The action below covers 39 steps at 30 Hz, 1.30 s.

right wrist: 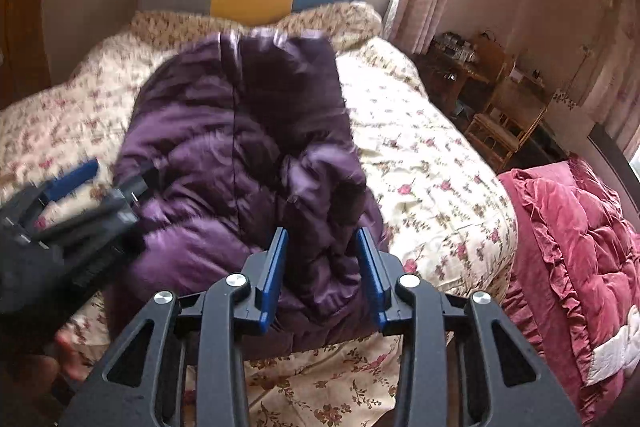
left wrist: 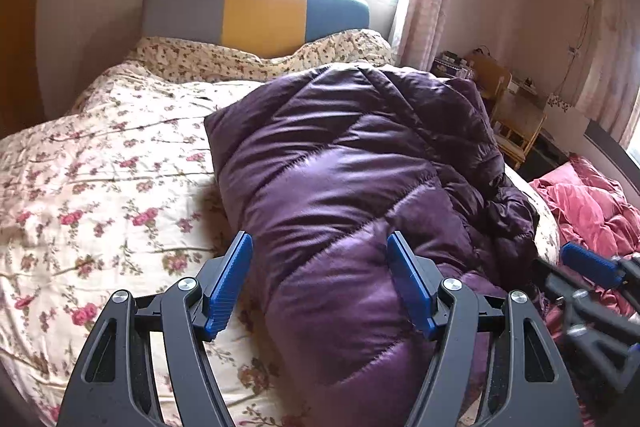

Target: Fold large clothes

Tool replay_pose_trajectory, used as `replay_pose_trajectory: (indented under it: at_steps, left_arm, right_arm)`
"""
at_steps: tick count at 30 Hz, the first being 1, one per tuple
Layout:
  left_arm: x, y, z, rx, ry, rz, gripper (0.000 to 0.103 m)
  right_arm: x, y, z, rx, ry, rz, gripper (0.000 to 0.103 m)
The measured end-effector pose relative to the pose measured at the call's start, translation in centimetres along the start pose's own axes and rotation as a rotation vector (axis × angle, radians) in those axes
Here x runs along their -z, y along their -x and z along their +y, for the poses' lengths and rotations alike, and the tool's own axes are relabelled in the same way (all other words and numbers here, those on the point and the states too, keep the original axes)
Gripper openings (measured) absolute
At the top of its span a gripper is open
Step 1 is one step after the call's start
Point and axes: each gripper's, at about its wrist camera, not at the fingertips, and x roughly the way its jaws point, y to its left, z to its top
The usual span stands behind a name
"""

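A shiny purple quilted down coat (left wrist: 348, 179) lies folded lengthwise on the floral bed cover (left wrist: 100, 187); it also shows in the right wrist view (right wrist: 224, 147). My left gripper (left wrist: 320, 251) is open and empty, its blue pads just above the coat's near end. My right gripper (right wrist: 322, 247) is open, its jaws on either side of a bunched fold at the coat's near right edge, not closed on it. The right gripper shows blurred in the left wrist view (left wrist: 588, 267), and the left gripper shows blurred in the right wrist view (right wrist: 76, 179).
A grey, yellow and blue headboard (left wrist: 256, 11) stands at the far end under a bright window. A pink ruffled quilt (right wrist: 580, 239) lies to the right of the bed. Wooden furniture (right wrist: 504, 115) with small items stands at the far right.
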Motion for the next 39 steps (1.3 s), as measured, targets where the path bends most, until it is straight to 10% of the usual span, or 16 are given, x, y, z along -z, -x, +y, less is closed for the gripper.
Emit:
replay_pose_trajectory:
  at_steps: [15, 39]
  left_arm:
    - [0.7, -2.9, -1.5, 0.058, -0.05, 0.071, 0.069]
    - [-0.5, -3.0, -0.5, 0.1, -0.081, 0.061, 0.069]
  right_arm:
    - [4.1, -6.1, 0.0, 0.035, 0.03, 0.165, 0.019]
    - [0.1, -0.8, 2.5, 0.113, 0.021, 0.011, 0.038]
